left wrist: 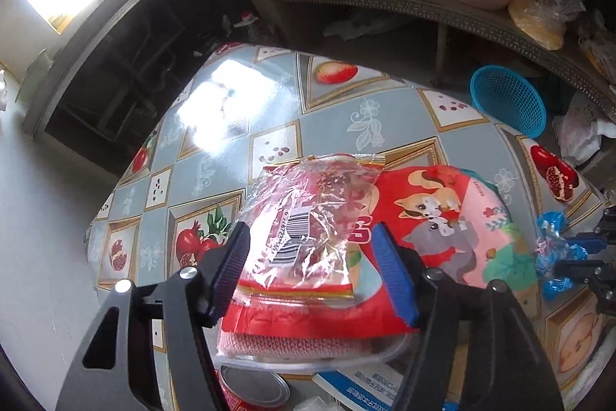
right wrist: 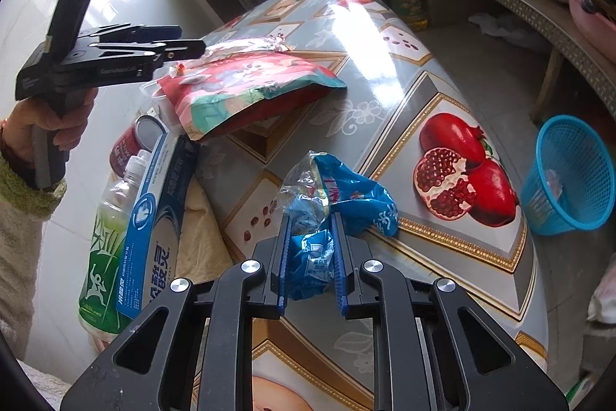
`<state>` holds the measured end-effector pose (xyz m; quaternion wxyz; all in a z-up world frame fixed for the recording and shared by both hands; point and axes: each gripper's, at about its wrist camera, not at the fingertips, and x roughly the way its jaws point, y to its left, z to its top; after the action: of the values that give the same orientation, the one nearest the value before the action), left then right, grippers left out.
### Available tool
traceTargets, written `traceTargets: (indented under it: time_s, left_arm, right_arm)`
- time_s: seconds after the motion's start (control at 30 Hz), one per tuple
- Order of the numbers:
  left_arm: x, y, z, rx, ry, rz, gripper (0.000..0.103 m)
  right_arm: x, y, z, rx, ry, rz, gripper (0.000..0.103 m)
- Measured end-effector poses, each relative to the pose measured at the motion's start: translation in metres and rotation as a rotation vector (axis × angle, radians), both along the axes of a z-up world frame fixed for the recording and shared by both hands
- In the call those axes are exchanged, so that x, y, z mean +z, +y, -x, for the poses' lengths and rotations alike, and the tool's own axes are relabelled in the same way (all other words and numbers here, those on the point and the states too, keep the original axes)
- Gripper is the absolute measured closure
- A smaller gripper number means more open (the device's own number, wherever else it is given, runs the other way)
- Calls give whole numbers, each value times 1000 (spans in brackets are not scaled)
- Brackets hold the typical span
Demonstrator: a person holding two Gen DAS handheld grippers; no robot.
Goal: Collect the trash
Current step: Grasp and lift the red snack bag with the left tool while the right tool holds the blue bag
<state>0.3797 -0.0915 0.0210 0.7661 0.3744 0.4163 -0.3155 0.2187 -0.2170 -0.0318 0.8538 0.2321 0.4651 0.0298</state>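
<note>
Crowding the table (right wrist: 385, 95) w/ fruit-print cloth: red cartoon snack bag (left wrist: 442, 218), toothpaste box (right wrist: 154, 218), green drink bottle (right wrist: 107, 237), red can (right wrist: 134, 141), all bunched at one edge. Blue basket (right wrist: 569, 176) sits on the floor beside the table, well apart from both tools. Left gripper (left wrist: 312, 264) is released, jaws spread wide; clear crinkled wrapper (left wrist: 304, 218) w/ barcode lies between them atop the snack bag, pads not pressing it. Right gripper (right wrist: 310, 257) is clenched on a crumpled blue wrapper (right wrist: 338, 195), most of it sticking out past the fingertips over the cloth.
</note>
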Motion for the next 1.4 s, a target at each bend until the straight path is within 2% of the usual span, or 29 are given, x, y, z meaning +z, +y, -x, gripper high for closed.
traceTargets:
  time_s: [0.2,0.3,0.37,0.47,0.57,0.8,1.03,1.2,1.4]
  left_arm:
    - [-26,-8,-21,34,92,-89,41]
    - [-25,-7,-20,28,110,-90,56]
    - [-24,-7,-18,25,100,-90,69]
    - [-21,-7,-16,23,89,-85,80]
    - [-19,-7,-12,8,69,-85,84]
    - [-7,-1,-1,-18,-35,-86,90]
    - [29,16,7,34,-136,-15,92]
    - [61,34,18,90,-192,87,93]
    - [90,52,42,130,-210,205,93]
  right_arm:
    - [0,-2,0,-5,3,-4,86]
    - [0,-2,1,-7,3,-5,86]
    - [-1,-4,1,-8,2,-8,86]
    - [-1,-4,2,-8,2,-8,86]
    - [-1,-4,2,-8,3,-7,86]
    - [-1,-5,2,-9,2,-7,86]
    - [-2,-7,1,-17,-1,-9,86]
    - [-1,-8,1,-27,-2,-8,86]
    - [1,-12,5,-49,-11,-7,87]
